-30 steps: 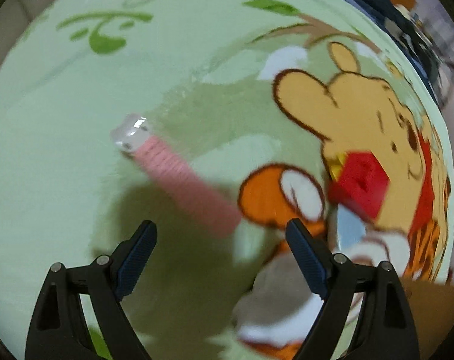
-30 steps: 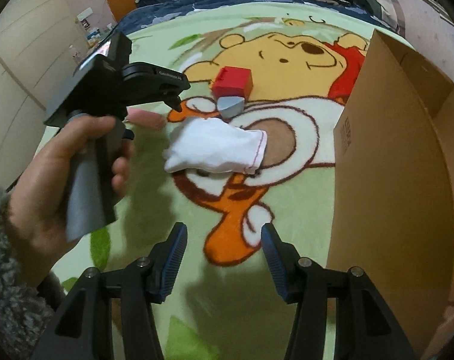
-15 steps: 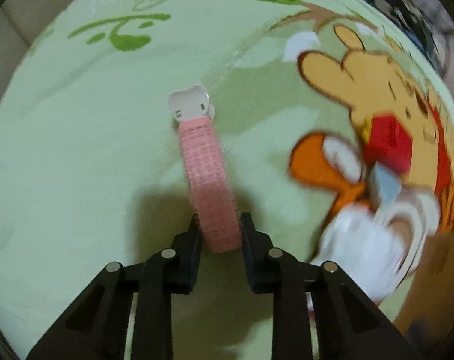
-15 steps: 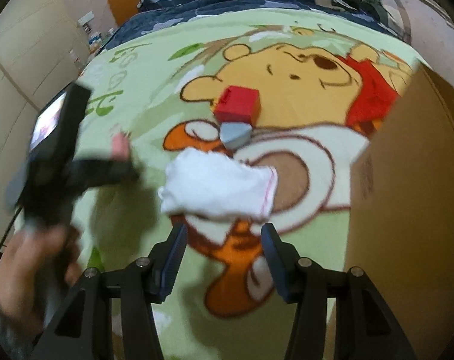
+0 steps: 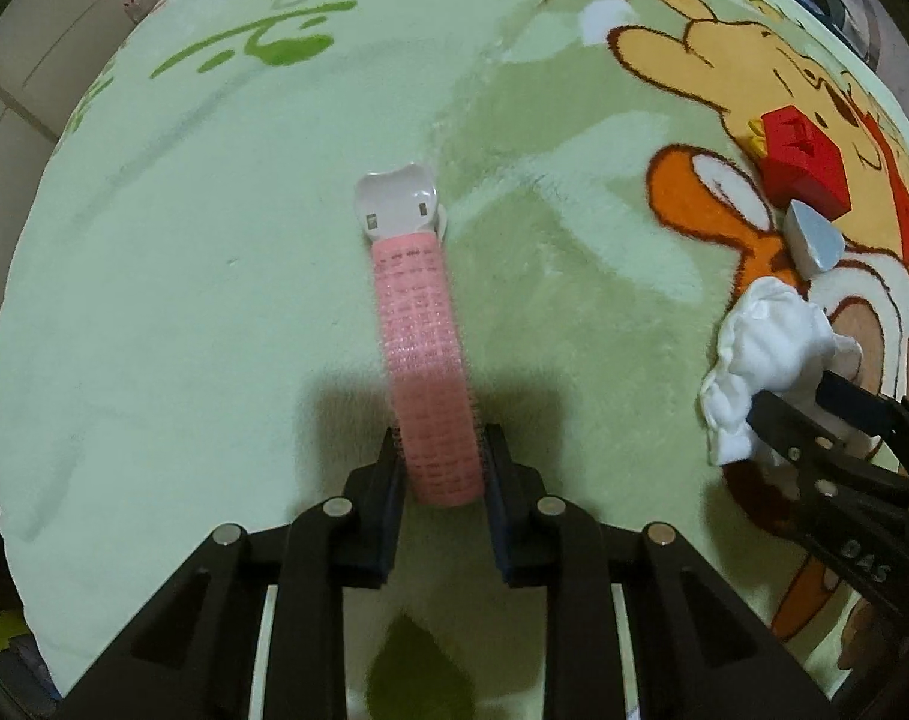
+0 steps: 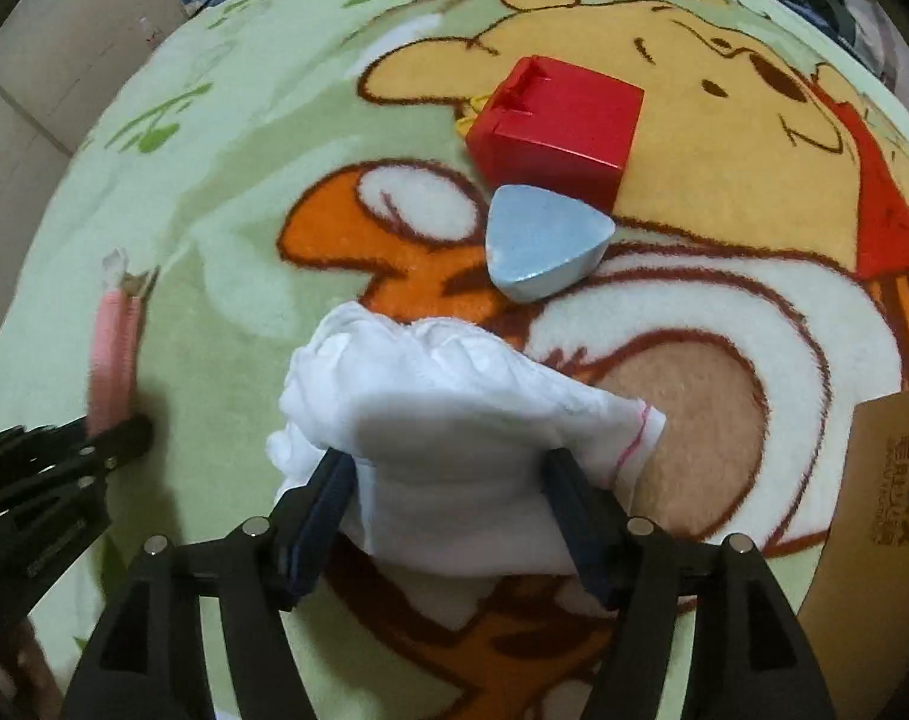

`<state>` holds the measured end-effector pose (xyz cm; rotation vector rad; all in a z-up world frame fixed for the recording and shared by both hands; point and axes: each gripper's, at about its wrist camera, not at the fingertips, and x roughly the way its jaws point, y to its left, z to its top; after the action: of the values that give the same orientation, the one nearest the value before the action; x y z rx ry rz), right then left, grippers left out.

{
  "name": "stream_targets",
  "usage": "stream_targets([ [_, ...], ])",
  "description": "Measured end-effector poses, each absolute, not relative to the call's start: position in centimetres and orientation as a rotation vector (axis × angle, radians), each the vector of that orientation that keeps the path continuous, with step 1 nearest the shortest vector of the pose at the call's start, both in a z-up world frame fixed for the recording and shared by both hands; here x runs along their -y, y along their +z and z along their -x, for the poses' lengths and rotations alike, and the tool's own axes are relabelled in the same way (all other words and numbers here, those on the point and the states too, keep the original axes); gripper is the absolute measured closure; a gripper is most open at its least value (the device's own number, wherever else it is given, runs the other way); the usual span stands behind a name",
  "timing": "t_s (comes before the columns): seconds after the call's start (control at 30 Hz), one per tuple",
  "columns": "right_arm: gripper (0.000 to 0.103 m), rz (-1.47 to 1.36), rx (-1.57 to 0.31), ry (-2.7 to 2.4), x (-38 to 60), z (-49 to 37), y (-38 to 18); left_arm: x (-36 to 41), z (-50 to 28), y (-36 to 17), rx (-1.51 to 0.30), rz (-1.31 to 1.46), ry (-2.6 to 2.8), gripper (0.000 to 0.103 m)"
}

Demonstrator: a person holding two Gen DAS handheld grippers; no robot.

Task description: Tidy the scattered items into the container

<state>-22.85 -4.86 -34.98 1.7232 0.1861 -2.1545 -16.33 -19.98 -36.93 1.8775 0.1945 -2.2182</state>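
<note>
Scattered items lie on a cartoon-bear fleece blanket (image 5: 226, 276), and the cardboard box (image 6: 892, 480) meant to take them shows only as a corner at the right edge of the right wrist view. Taking the red box (image 6: 559, 123) as landmark: a blue-grey rounded-triangle piece (image 6: 541, 240) sits touching its near side, a white cloth glove (image 6: 454, 414) lies just beyond that, nearer the camera, and a pink hair roller clip (image 5: 427, 372) lies well off to its left on the plain green part of the blanket

The left gripper (image 5: 442, 468) is clamped on the near end of the roller clip, its white clip end pointing away; gripping the end lets the long body hang forward, clear of the fingers. The right gripper (image 6: 448, 504) straddles the glove with both fingers pressed at its sides, wide apart and not yet pinched, so the soft cloth bunches between them. Each hand seems to be taking one item, likely for carrying to the box
</note>
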Motion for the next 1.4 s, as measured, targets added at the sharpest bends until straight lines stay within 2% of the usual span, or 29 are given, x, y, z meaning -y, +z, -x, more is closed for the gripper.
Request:
stream_targets([
  [0.03,0.043,-1.713,-0.192,-2.14,4.9,22.6,-34.7,19.9,16.2,-36.9,-0.197,-1.873,-2.225,0.078],
  [0.13,0.077,-1.672,-0.147,-2.119,4.6,21.4,-33.2,19.4,15.8,-36.4,-0.202,-1.865,-2.244,0.079],
  [0.23,0.094,-1.642,-0.067,-2.111,3.8,19.9,-31.6,18.8,15.3,-35.4,-0.212,-1.863,-2.267,0.079],
  [0.27,0.096,-1.635,-0.054,-2.112,3.6,19.5,-31.2,18.5,15.0,-35.1,-0.205,-1.86,-2.273,0.079],
  [0.53,0.096,-1.624,-0.107,-2.13,3.2,18.0,-30.6,18.7,15.0,-34.7,-0.185,-1.853,-2.258,0.079],
  [0.6,0.096,-1.635,-0.177,-2.132,3.6,17.8,-31.0,19.4,15.3,-35.1,-0.19,-1.868,-2.239,0.079],
  [0.7,0.089,-1.605,-0.259,-2.195,3.7,17.4,-30.8,19.8,15.6,-35.7,-0.198,-1.882,-2.227,0.079],
  [0.77,0.064,-1.561,-0.298,-2.296,3.4,17.3,-29.8,19.8,15.7,-36.0,-0.203,-1.887,-2.225,0.079],
  [0.87,0.062,-1.453,-0.173,-2.311,2.9,17.7,-28.6,19.6,16.0,-36.3,-0.208,-1.892,-2.226,0.078],
  [0.93,0.059,-1.435,-0.175,-2.292,3.3,18.1,-28.8,19.6,16.2,-36.6,-0.219,-1.897,-2.222,0.078],
  [1.0,0.052,-1.462,-0.182,-2.235,4.0,18.7,-29.8,19.6,16.4,-36.8,-0.229,-1.903,-2.218,0.078],
  [1.1,0.05,-1.546,-0.221,-2.126,5.1,19.5,-32.3,19.6,16.6,-37.1,-0.236,-1.909,-2.216,0.078],
  [1.13,0.044,-1.573,-0.234,-2.089,5.5,19.7,-33.1,19.6,16.6,-37.2,-0.236,-1.91,-2.217,0.078],
  [1.23,0.015,-1.648,-0.273,-1.977,6.6,20.5,-35.6,19.5,16.7,-37.4,-0.233,-1.916,-2.221,0.077],
  [1.27,0.006,-1.645,-0.341,-1.95,7.4,20.3,-35.9,19.5,16.8,-37.4,-0.233,-1.918,-2.222,0.077],
  [1.3,0.002,-1.641,-0.408,-1.923,8.2,20.1,-36.3,19.5,16.8,-37.5,-0.235,-1.919,-2.222,0.077],
  [1.4,0.0,-1.632,-0.63,-1.891,10.3,19.1,-37.3,19.6,16.9,-37.5,-0.243,-1.923,-2.22,0.077],
])
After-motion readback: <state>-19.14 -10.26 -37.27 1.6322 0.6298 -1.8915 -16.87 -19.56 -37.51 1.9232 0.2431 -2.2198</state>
